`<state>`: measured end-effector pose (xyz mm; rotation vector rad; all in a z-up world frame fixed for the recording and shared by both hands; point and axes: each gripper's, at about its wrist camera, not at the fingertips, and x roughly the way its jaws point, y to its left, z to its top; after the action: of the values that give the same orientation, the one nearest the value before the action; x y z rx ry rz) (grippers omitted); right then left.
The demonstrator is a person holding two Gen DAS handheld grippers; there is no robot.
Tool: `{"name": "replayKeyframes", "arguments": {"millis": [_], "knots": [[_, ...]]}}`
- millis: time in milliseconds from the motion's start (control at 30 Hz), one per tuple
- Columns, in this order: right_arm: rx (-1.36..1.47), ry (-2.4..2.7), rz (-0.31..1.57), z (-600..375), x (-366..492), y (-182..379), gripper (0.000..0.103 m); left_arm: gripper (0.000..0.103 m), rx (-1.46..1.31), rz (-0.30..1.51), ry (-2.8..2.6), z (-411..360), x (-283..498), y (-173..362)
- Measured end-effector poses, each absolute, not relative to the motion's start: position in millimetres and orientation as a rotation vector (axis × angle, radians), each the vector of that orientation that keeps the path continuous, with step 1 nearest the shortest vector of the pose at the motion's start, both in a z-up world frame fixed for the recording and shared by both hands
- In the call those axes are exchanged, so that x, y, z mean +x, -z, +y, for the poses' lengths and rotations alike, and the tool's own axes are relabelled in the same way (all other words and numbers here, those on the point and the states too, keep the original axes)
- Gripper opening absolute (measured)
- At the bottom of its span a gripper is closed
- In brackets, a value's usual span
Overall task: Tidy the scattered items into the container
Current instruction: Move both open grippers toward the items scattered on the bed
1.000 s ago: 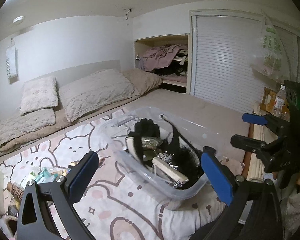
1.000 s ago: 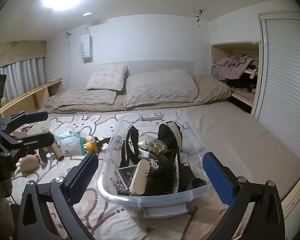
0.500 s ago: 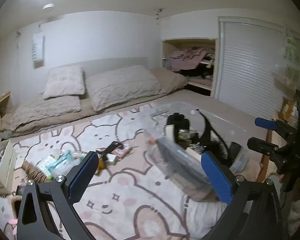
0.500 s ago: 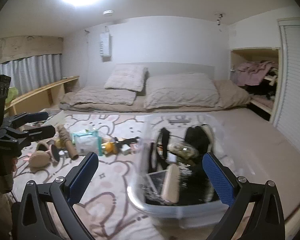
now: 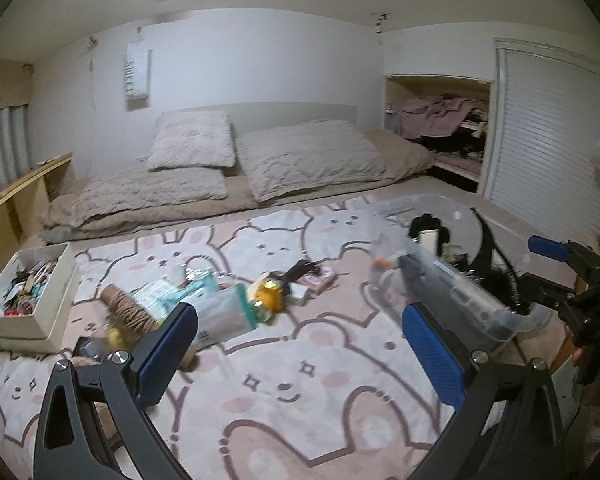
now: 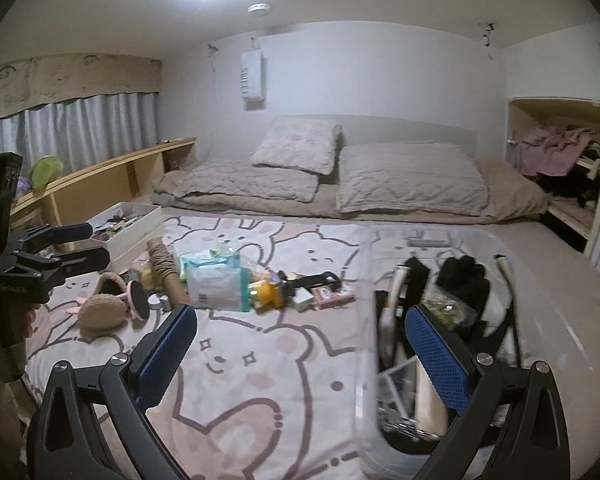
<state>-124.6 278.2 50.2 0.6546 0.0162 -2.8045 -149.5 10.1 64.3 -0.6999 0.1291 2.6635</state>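
The wipes pack (image 6: 216, 282) is lying flat on the bunny-print blanket (image 6: 260, 376), in the middle of the scattered pile and well apart from the clear plastic container (image 6: 540, 300), which is sitting at the right side of the bed already holding dark items. In the right wrist view its long axis is running roughly toward and away from you, tilted a little to the left, with the teal edge facing the yellow toy (image 6: 269, 294) that is touching it. A twine-wrapped tube (image 6: 166, 266) is lying just beside its other edge, pointing the same way.

You are holding both claws empty. The right gripper (image 6: 300, 360) is gaping wide over bare blanket, with nothing between its blue pads (image 6: 168, 354); the left gripper (image 5: 300, 356) is spread just as wide and carrying nothing, with the pack showing near its left pad.

My judgement is that you are choosing the next pick, and the pack looks like the nearest and largest target. To do it well, try turning the wrist so the pads are closing across the short width, not along the length, and come down from above so the lower finger is not pushing the toy or the tube along. The pack looks soft, so it may sag; gripping near its middle should help. The open cream box (image 5: 30, 296) of small things at the far left is sitting apart from the pile.
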Motion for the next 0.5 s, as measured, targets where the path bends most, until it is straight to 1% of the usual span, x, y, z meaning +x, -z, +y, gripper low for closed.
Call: {"name": "replayKeyframes", "arguments": {"millis": [500], "knots": [[0.737,2.698,0.056,230,-161,-18,0.103,0.103,-0.799,0.080,-2.754,-39,-169,-32]]}}
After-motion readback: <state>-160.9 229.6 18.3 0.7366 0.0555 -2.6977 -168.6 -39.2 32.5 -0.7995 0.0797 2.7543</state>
